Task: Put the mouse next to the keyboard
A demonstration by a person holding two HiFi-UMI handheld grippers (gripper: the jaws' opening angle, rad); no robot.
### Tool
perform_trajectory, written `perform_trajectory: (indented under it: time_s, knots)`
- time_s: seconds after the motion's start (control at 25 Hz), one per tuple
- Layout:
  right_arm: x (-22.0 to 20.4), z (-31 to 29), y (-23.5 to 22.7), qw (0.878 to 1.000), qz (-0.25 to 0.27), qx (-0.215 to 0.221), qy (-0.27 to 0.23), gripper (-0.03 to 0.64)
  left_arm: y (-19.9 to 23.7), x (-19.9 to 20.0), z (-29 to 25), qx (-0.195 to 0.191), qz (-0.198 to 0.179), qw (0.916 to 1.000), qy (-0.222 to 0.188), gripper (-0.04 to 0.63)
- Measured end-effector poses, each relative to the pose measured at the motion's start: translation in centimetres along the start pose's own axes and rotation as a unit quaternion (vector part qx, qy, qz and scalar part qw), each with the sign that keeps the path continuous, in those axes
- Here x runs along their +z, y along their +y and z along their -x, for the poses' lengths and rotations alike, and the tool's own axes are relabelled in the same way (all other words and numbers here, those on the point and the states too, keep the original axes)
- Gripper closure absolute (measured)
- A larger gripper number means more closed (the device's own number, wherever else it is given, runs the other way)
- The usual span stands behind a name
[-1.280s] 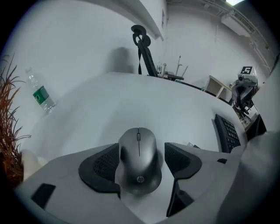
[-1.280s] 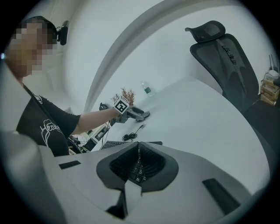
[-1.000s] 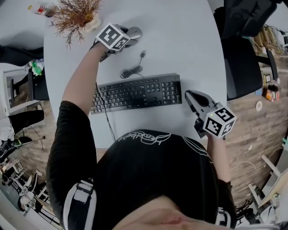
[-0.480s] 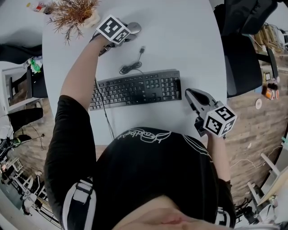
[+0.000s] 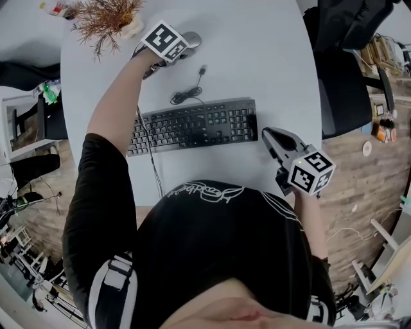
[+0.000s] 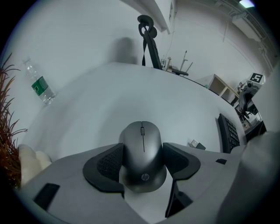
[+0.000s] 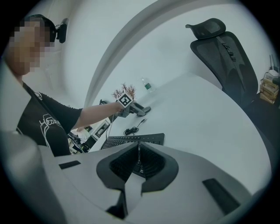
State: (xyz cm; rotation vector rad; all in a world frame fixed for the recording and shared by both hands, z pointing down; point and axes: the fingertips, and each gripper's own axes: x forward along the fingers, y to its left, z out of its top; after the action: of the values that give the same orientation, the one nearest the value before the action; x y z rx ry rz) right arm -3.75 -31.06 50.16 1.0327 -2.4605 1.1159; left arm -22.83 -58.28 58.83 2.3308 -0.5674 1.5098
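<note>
Overhead and gripper views of a round white table (image 5: 270,58); the person is reaching the left gripper (image 5: 180,48) to the far side of the table, left of centre, where the grey mouse (image 6: 143,148) is lying flat on the tabletop; the jaws have just been closing, with the mouse between them, and in the left gripper view both dark pads (image 6: 108,162) are pressing against the mouse's flanks, its scroll wheel pointing away from the camera; the mouse is sitting well apart from the black keyboard (image 5: 192,126), which is lying nearer the person, across the middle of the table; a coiled black cable (image 5: 187,97) with a loose plug is lying between mouse and keyboard; a dried plant (image 5: 103,19) is standing just left of the left gripper, and a water bottle (image 6: 40,84) is standing on the table's far left; the right gripper (image 5: 270,136) is hovering just beside the keyboard's right end, its jaws pressed together with nothing between them; a black office chair (image 5: 350,58) is standing off the table's right edge.
</note>
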Motion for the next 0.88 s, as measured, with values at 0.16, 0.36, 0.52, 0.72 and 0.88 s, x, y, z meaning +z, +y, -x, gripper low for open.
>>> perform_trajectory:
  time_s: [0.16, 0.36, 0.52, 0.72, 0.88]
  knots:
    - [0.0, 0.2, 0.2, 1.0, 0.0, 0.0, -0.001, 0.601, -0.1, 0.0, 0.2, 0.01, 0.01, 0.9998, -0.015, 0.301]
    - [-0.6, 0.5, 0.8, 1.0, 0.008, 0.008, 0.007, 0.601, 0.2, 0.4, 1.1, 0.043, 0.018, 0.9976, -0.052, 0.301]
    - [-0.7, 0.8, 1.4, 1.0, 0.011, 0.012, 0.004, 0.601, -0.3, 1.2, 2.5, 0.059, 0.023, 0.9944, -0.084, 0.301]
    - [-0.7, 1.6, 2.1, 1.0, 0.021, 0.017, -0.001, 0.601, -1.6, 2.7, 5.3, 0.083, 0.038, 0.9859, -0.141, 0.301]
    - [-0.6, 2.5, 3.0, 0.999, 0.033, 0.023, -0.006, 0.601, -3.6, 3.7, 7.9, 0.099, 0.05, 0.9742, -0.196, 0.301]
